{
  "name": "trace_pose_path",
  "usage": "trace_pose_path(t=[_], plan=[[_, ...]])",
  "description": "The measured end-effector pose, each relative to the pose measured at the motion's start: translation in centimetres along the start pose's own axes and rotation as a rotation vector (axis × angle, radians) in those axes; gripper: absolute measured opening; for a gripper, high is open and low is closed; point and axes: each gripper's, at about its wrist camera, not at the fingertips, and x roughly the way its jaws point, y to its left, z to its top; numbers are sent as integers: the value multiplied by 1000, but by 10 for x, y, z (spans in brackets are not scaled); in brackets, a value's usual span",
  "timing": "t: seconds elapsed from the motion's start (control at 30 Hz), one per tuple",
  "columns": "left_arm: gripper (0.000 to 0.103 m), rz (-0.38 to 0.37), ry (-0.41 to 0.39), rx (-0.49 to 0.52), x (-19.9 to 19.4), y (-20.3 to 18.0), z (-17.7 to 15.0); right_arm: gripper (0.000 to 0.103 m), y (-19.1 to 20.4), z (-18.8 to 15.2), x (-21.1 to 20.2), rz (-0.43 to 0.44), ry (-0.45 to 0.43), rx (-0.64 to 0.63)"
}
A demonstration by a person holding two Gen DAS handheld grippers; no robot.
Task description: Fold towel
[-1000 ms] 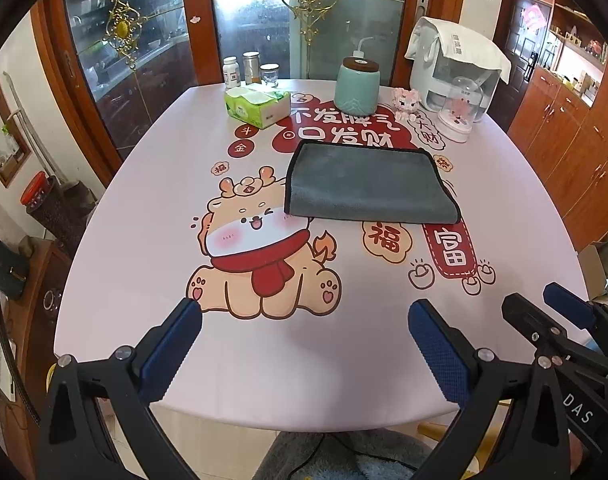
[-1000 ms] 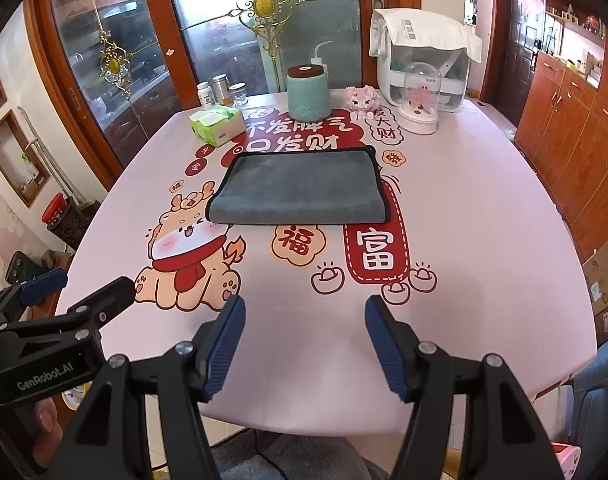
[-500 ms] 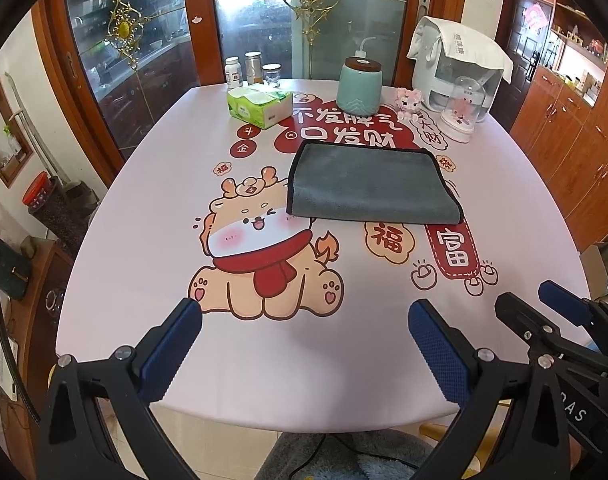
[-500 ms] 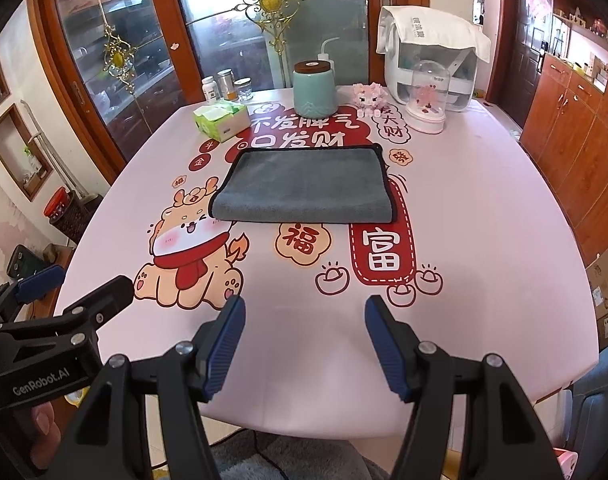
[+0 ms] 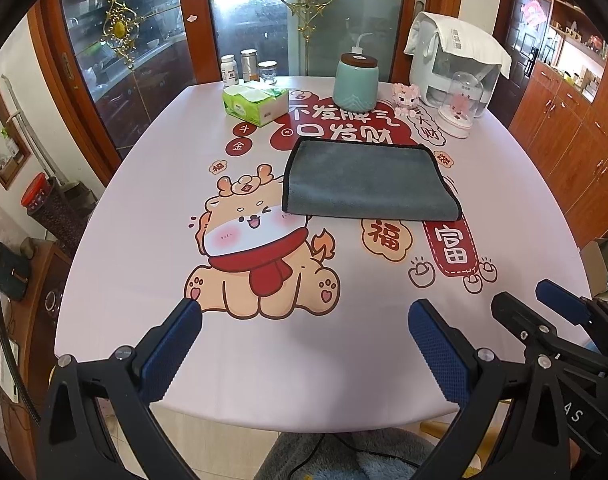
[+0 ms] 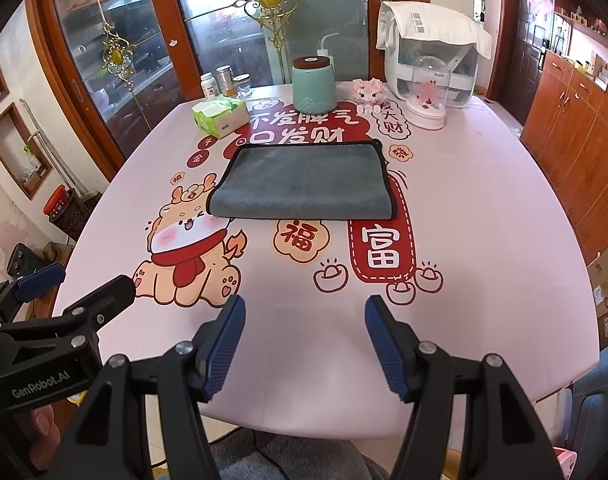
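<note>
A grey towel (image 5: 364, 180) with a dark hem lies flat, folded into a rectangle, on the far middle of the pink printed table (image 5: 123, 240). It also shows in the right wrist view (image 6: 304, 180). My left gripper (image 5: 304, 344) is open and empty above the table's near edge, well short of the towel. My right gripper (image 6: 304, 344) is open and empty, also at the near edge. The right gripper shows at the right of the left wrist view (image 5: 544, 312); the left gripper shows at the left of the right wrist view (image 6: 79, 288).
Behind the towel stand a green tissue box (image 5: 255, 102), a teal jar (image 5: 356, 82), three small bottles (image 5: 247, 68), a pink toy (image 5: 406, 98), a glass dome (image 5: 462, 104) and a white appliance (image 5: 456, 60). Glass doors stand behind, wooden cabinets at the right.
Both grippers have drifted slightly, so the towel and table sit a little lower in each view. Both stay open; the towel has not moved.
</note>
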Motion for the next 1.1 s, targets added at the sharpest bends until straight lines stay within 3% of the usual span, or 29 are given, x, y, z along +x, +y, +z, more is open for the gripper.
trace_pose_path(t=[1.1], plan=[[102,-17,9,28,4,-13,0,63,-5,-5,5,1,13,7]])
